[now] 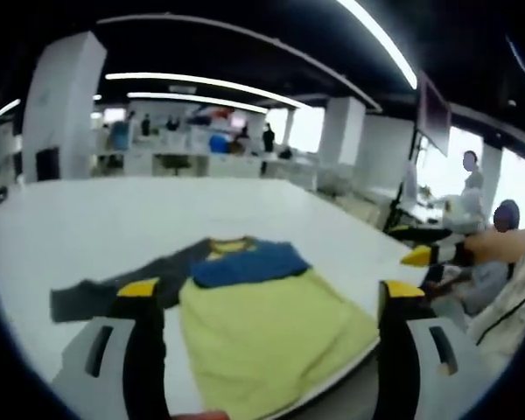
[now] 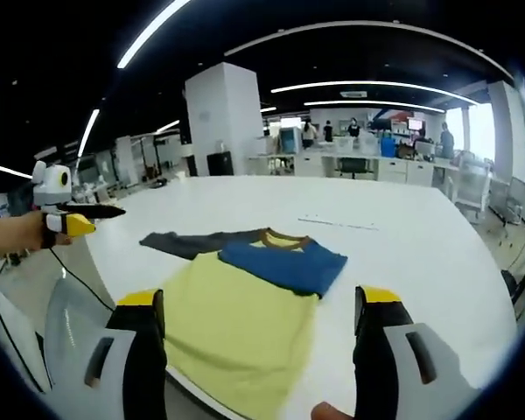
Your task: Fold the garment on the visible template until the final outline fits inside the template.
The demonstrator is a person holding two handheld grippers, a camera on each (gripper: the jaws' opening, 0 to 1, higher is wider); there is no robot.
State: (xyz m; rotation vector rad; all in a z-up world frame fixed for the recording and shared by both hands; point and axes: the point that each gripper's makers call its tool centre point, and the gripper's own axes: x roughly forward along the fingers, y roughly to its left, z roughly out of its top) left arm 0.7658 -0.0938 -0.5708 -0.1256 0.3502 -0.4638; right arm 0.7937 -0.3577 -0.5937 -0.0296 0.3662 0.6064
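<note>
A shirt with a yellow body [image 1: 271, 337], a blue chest [image 1: 245, 262] and one grey sleeve [image 1: 114, 293] stretched out to the left lies flat on the white table [image 1: 114, 219], near its front edge. My left gripper [image 1: 271, 288] hovers above the hem, open, jaws wide apart with nothing between them. The right gripper [image 1: 429, 255] comes in from the right, held in a hand off the table's edge. In the right gripper view the shirt [image 2: 236, 324] lies just ahead, its sleeve [image 2: 184, 243] pointing left. My right gripper [image 2: 261, 296] is open and empty. The left gripper [image 2: 70, 223] shows at left.
The table's front edge [image 2: 271, 402] runs just under the hem. Faint marks [image 2: 332, 223] lie on the table beyond the shirt. A white pillar [image 2: 227, 122], desks and several people stand in the background. A person [image 1: 499, 254] sits at right.
</note>
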